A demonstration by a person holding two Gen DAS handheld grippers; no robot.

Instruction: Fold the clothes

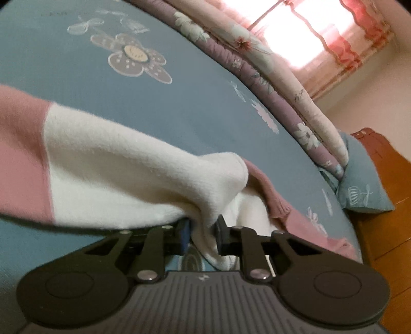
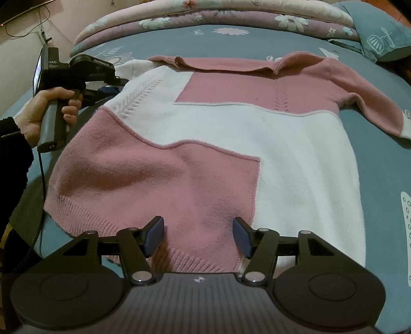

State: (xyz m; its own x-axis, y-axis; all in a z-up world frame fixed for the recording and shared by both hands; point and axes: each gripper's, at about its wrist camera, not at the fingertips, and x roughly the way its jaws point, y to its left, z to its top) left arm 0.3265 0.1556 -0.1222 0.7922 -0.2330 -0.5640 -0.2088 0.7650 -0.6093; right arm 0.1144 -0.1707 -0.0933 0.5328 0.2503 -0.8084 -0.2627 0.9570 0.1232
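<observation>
Right under my right gripper the fingers sit wide apart over the sweater's pink hem, holding nothing. Sweater's spread flat on the blue bed. Off at its left shoulder my left gripper has its fingers pinched on the white sleeve. Further back there's a flowery quilt and a pillow.
</observation>
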